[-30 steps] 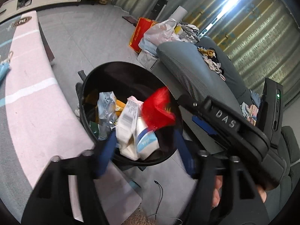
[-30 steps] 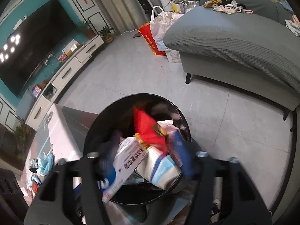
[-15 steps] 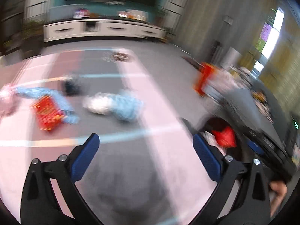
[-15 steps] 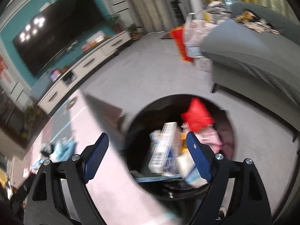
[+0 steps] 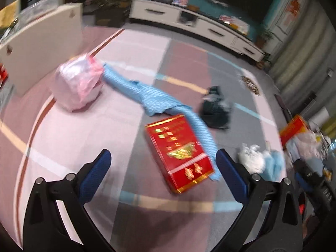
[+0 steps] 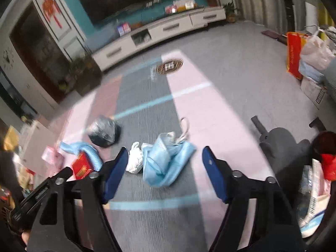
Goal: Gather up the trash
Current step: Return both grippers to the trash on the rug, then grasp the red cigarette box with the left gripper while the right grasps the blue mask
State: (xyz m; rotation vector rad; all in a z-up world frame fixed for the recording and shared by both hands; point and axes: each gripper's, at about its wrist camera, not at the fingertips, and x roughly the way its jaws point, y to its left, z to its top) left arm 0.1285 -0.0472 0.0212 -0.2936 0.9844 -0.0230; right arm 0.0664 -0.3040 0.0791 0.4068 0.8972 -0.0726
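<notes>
My left gripper point(image 5: 163, 164) is open and empty above a red box point(image 5: 178, 152) lying on the striped mat. A blue cloth strip point(image 5: 147, 93) runs from the box to a pink plastic bag point(image 5: 77, 83). A black bag point(image 5: 216, 109) lies beyond. My right gripper point(image 6: 164, 168) is open and empty, framing a crumpled light blue mask point(image 6: 166, 159) beside a white tissue wad point(image 6: 135, 160). The black bag point(image 6: 105, 131) and the red box point(image 6: 82, 166) show to its left. The black trash bin point(image 6: 315, 168), holding trash, is at the right edge.
A white TV cabinet point(image 6: 159, 31) runs along the far wall under a TV. A white board point(image 5: 40, 48) stands at the mat's left. Red and white shopping bags point(image 6: 302, 52) sit at the right. The mat point(image 6: 199, 109) has pink and grey stripes.
Both grippers swung away from the trash bin to the mat. Both have opened wide; the red wrapper and packets lie in the bin.
</notes>
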